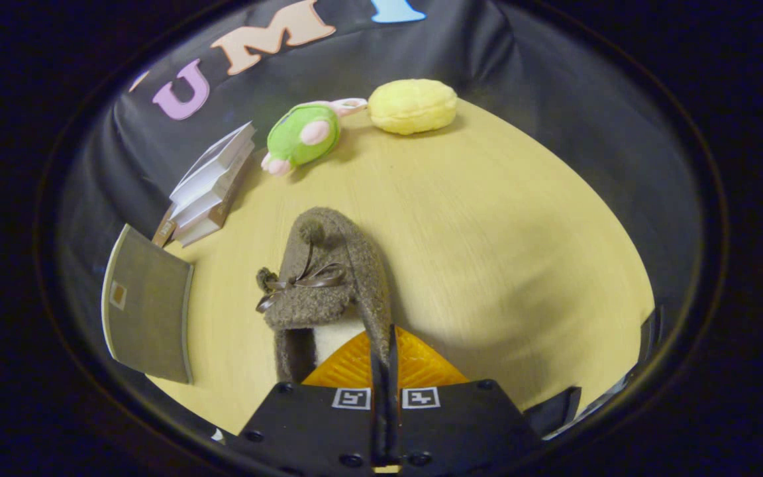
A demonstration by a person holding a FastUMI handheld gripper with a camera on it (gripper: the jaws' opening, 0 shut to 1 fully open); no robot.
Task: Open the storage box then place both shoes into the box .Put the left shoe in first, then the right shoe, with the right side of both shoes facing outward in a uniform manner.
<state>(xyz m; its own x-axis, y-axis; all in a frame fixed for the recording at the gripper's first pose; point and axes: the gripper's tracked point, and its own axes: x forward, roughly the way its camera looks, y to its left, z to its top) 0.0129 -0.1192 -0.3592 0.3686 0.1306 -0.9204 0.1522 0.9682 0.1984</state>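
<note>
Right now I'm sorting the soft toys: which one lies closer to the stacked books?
The green plush toy, just beside the books; the yellow plush lies beyond it.

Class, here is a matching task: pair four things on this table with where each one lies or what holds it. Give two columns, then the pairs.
1. shoe
2. yellow plush
3. books
4. green toy

A. far end of the table, beside the green toy
B. stacked by the wall, beyond the grey lid
C. its collar pinched in the tool
D. between the books and the yellow plush

Pairs: 1-C, 2-A, 3-B, 4-D
</note>
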